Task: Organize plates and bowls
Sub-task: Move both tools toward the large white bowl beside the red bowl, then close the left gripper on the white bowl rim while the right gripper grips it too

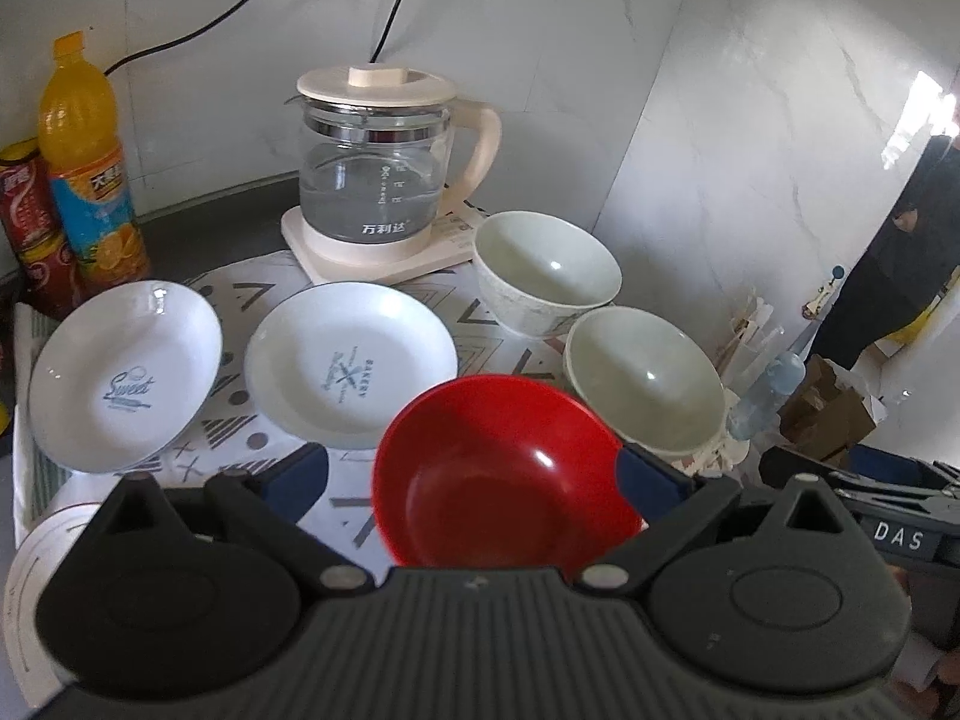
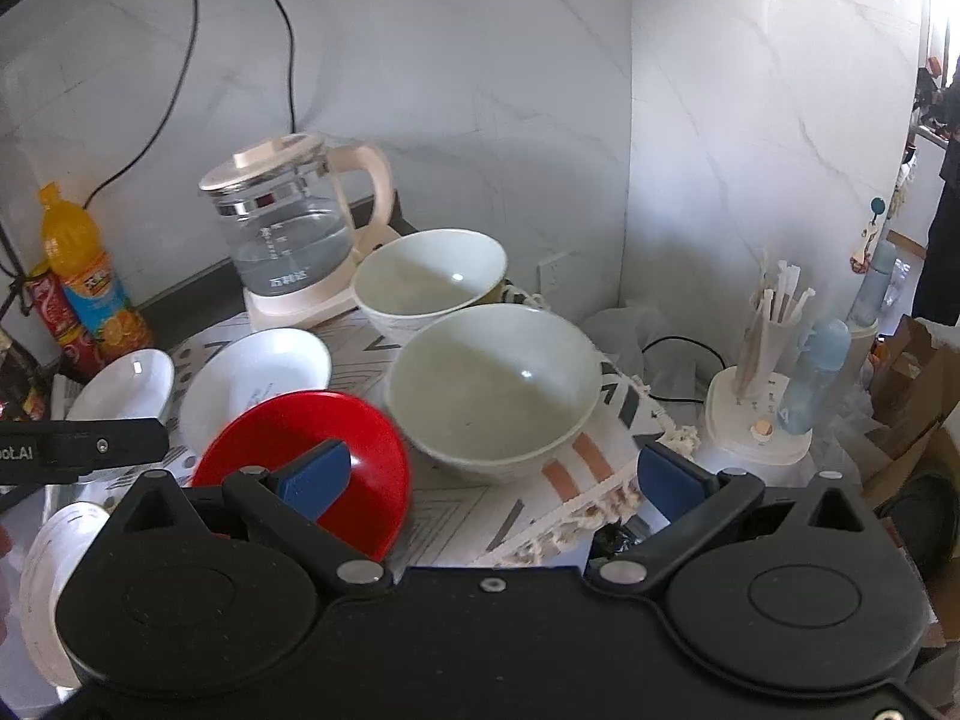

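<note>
Left wrist view: left gripper (image 1: 474, 468) spread wide, nothing clamped, hovering over red bowl (image 1: 504, 474), which sits on patterned mat (image 1: 474, 315) between the fingers. Two white plates side by side: "Sweet" plate (image 1: 125, 377) far left, "Bakery" plate (image 1: 351, 363) beside it. Two pale bowls right: near bowl (image 1: 645, 381) just beside the red one, far bowl (image 1: 546, 270) close to kettle (image 1: 384, 168).

Right wrist view: right gripper (image 2: 495, 474) also apart, empty, aimed toward near pale bowl (image 2: 492, 390). Left finger pad (image 2: 315, 474) overlaps red bowl (image 2: 366, 450) in frame; contact impossible to confirm. Left gripper's arm visible at left edge.

Risks, as judgement: both grippers converging near red bowl, likely clash. Smooth curved rims, likely slip or tilt on a shallow pinch. Bowls packed tight, so a nudge could knock a neighbour. Near pale bowl close to mat's fringed edge.
</note>
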Demonstrator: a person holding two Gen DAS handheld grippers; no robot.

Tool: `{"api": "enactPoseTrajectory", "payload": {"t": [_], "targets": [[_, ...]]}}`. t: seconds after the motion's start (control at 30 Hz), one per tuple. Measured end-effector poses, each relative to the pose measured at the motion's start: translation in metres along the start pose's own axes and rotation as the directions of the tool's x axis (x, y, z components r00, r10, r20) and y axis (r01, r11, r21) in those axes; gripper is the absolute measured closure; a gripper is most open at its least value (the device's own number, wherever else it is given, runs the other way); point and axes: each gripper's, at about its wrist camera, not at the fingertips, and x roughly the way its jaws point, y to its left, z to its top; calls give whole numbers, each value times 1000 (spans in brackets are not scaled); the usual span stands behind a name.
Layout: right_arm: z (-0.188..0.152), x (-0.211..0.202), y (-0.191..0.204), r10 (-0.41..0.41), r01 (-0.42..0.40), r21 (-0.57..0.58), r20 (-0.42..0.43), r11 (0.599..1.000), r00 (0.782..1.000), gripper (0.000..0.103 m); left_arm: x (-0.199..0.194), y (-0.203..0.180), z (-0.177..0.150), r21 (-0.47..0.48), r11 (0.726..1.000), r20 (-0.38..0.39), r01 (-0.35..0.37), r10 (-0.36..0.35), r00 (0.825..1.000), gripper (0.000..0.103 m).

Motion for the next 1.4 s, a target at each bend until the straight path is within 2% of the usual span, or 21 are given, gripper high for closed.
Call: {"api": "enactPoseTrajectory", "payload": {"t": [0.2, 0.4, 0.47, 0.53, 0.73, 0.9, 1.07, 1.33, 1.4], "targets": [[17, 27, -23, 9, -10, -13, -35, 1000, 999, 1, 19, -13, 15, -46, 999, 16, -26, 27, 1000, 5], [30, 56, -36, 50, -53, -42, -74, 998, 996, 8, 48, -23, 26, -106, 993, -28, -53, 50, 998, 18], [32, 66, -40, 64, -70, -60, -94, 996, 994, 17, 57, -27, 28, -116, 992, -38, -50, 46, 998, 26], [35, 79, -48, 90, -95, -31, -134, 995, 987, 22, 66, -31, 30, -124, 991, -49, -44, 39, 998, 36], [36, 106, -64, 122, -126, -13, -187, 992, 975, 37, 91, -45, 35, -155, 988, -62, 4, -13, 998, 45], [36, 123, -74, 151, -155, -4, -219, 988, 964, 54, 115, -58, 38, -167, 986, -88, 28, -43, 995, 59], [38, 137, -83, 165, -166, 17, -239, 986, 957, 65, 134, -67, 39, -154, 988, -102, 6, -22, 995, 64], [40, 151, -88, 176, -178, 20, -263, 984, 948, 82, 162, -72, 42, -162, 987, -141, -9, -14, 990, 83], [40, 154, -88, 181, -181, 24, -268, 983, 946, 84, 167, -73, 42, -157, 987, -146, -30, 7, 989, 86]]}}
